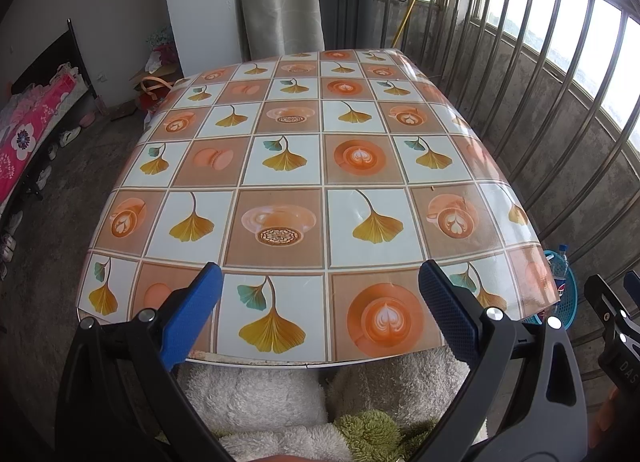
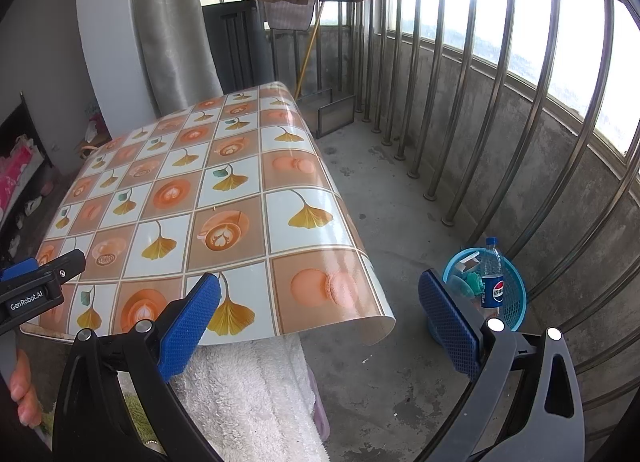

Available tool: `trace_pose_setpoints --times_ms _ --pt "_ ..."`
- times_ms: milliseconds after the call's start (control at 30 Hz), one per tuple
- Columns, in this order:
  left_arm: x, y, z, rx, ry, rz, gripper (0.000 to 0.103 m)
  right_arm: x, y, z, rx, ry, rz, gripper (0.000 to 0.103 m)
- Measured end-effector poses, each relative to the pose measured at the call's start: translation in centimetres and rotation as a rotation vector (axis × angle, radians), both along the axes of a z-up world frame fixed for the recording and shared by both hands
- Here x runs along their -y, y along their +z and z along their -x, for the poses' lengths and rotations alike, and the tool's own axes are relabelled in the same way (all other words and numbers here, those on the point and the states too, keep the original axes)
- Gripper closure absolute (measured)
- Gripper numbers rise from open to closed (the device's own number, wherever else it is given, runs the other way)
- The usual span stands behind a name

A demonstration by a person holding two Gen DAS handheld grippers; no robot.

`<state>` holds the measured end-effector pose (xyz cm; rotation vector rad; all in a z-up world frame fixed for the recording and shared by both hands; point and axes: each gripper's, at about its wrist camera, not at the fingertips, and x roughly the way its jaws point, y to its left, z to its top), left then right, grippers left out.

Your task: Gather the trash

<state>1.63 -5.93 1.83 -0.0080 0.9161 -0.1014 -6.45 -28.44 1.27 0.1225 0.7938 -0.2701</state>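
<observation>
Both tongs, left (image 1: 320, 302) and right (image 2: 320, 310), gape empty; blue basket (image 2: 516, 286) holds a Pepsi bottle (image 2: 491, 274).

A blue mesh basket (image 2: 514, 290) stands on the concrete floor by the railing, holding an upright Pepsi bottle (image 2: 491, 274) and crumpled green trash (image 2: 476, 282).

A glossy plastic tablecloth (image 1: 288, 166) covers the table beside a rough concrete floor (image 2: 400, 222) and metal railing (image 2: 460, 102).

Tabletop (image 1: 280, 166) cover: orange-brown and white checks, yellow ginkgo leaves, orange latte cups. Basket (image 2: 514, 294) turquoise blue. Bottle (image 2: 491, 274) label blue. Tongs (image 1: 320, 302) pads blue, frame black.
</observation>
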Motion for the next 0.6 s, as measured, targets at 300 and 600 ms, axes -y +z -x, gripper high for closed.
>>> trace_pose_setpoints --times_ms 300,600 --pt "-0.17 0.12 0.01 0.000 -0.002 -0.002 0.009 0.01 0.02 0.01 0.001 0.001 0.000 0.006" --pt "-0.15 0.07 0.01 -0.001 -0.001 -0.002 0.009 -0.01 0.03 0.00 0.001 0.000 0.000 0.006"
